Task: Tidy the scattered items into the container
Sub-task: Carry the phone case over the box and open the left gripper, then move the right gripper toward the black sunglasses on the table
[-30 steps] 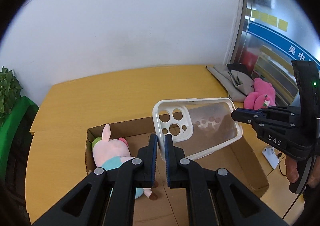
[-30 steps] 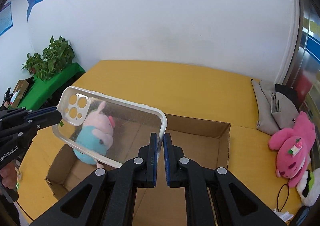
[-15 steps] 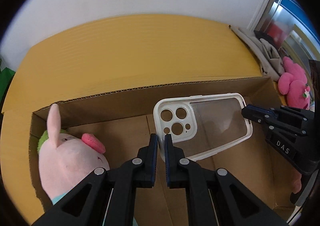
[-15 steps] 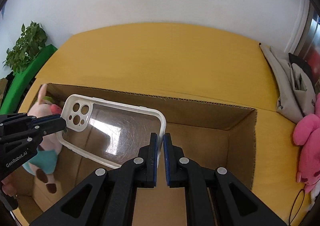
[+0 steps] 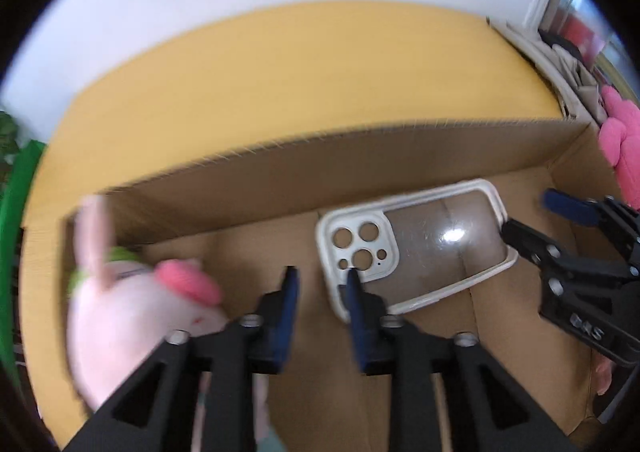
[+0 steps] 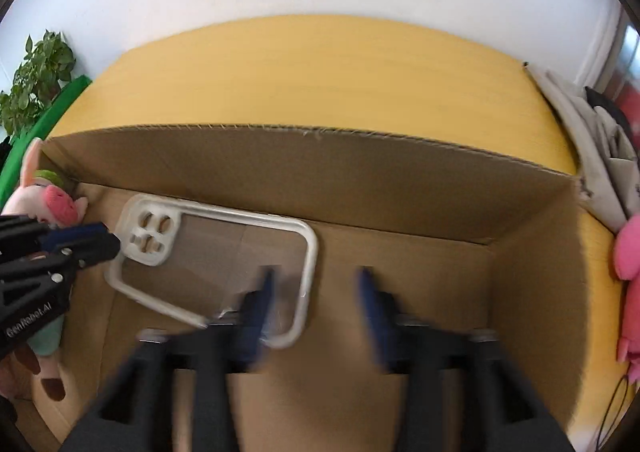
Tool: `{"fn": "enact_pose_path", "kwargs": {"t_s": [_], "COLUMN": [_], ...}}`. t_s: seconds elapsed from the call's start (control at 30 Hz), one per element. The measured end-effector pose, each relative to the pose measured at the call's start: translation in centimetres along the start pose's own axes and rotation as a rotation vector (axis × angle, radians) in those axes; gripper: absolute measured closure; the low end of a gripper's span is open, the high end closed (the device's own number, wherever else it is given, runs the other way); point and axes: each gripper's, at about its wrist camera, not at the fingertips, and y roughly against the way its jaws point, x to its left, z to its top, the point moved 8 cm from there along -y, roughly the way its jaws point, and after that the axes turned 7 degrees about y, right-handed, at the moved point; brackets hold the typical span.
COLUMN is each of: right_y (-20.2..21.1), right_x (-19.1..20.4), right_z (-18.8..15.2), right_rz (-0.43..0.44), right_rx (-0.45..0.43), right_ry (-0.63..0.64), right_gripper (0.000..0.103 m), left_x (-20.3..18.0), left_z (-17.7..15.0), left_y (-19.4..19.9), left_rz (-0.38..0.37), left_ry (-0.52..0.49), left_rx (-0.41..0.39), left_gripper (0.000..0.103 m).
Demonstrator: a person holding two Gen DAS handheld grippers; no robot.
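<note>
White wall fills the background behind a yellow wooden desk (image 6: 320, 64), which carries an open cardboard box (image 6: 304, 168) directly ahead of both grippers. Inside the box, to the left of the left gripper (image 5: 320, 280), lies a pale pink plush pig (image 5: 132, 316) with a green collar, blurred in that view and showing at the box's left end beside the far wall in the right wrist view (image 6: 44, 204). Off to the right of the right gripper (image 6: 316, 280), outside the box on the desk, sit a bright pink plush toy (image 6: 630, 248) and some folded grey cloth (image 6: 592, 156); a green plant (image 6: 36, 72) stands beyond the desk's left edge. A clear phone case (image 5: 416, 248) with a whitish rim and camera cut-outs lies low in the box on or close above its floor, its camera end just ahead of the left gripper and its plain end toward the right gripper (image 5: 532, 220). The left gripper's fingers stand apart at a moderate width, with the right finger (image 5: 356, 292) overlapping the case's camera end and the left finger clear of it. The right gripper is spread wide, its left finger (image 6: 260, 300) over the case's near end and its right finger well apart from it; both are blurred, so contact with the rim cannot be told.
</note>
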Motion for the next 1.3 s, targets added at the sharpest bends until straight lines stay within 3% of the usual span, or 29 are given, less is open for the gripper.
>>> {"fn": "enact_pose_path", "kwargs": {"t_s": [0.07, 0.13, 0.2, 0.23, 0.4, 0.6, 0.87, 1.3], "right_y": [2.7, 5.5, 8.5, 10.1, 17.6, 24.8, 28.7, 29.3], "right_x": [0.1, 0.7, 1.6, 2.2, 5.2, 7.8, 8.2, 8.2], "right_z": [-0.5, -1.4, -2.7, -3.5, -7.2, -11.8, -16.1, -20.0], "right_rz": [0.007, 0.068, 0.127, 0.138, 0.077, -0.036, -0.086, -0.072], "right_rx": [-0.044, -0.081, -0.119, -0.135, -0.237, -0.345, -0.369, -0.327], "right_ry": [-0.003, -0.025, -0.029, -0.017, 0.088, 0.135, 0.082, 0.082], "right_gripper": [0.020, 0.008, 0.007, 0.006, 0.000, 0.000, 0.000, 0.000], "left_x": [0.6, 0.8, 1.1, 1.2, 1.0, -0.2, 0.0, -2.9], "left_z": [-0.3, -1.0, -2.3, -3.2, -8.7, -14.9, -19.6, -22.1], "left_y": [3.4, 6.9, 10.8, 12.9, 20.9, 26.4, 29.3, 28.2], "left_rz": [-0.021, -0.043, -0.049, -0.050, -0.070, -0.063, -0.111, -0.204], "left_ry": [0.012, 0.019, 0.030, 0.036, 0.006, 0.004, 0.047, 0.027], "left_rx": [-0.091, -0.170, -0.250, -0.291, -0.428, -0.537, -0.569, -0.511], "left_gripper": [0.074, 0.068, 0.039, 0.035, 0.027, 0.026, 0.025, 0.025]}}
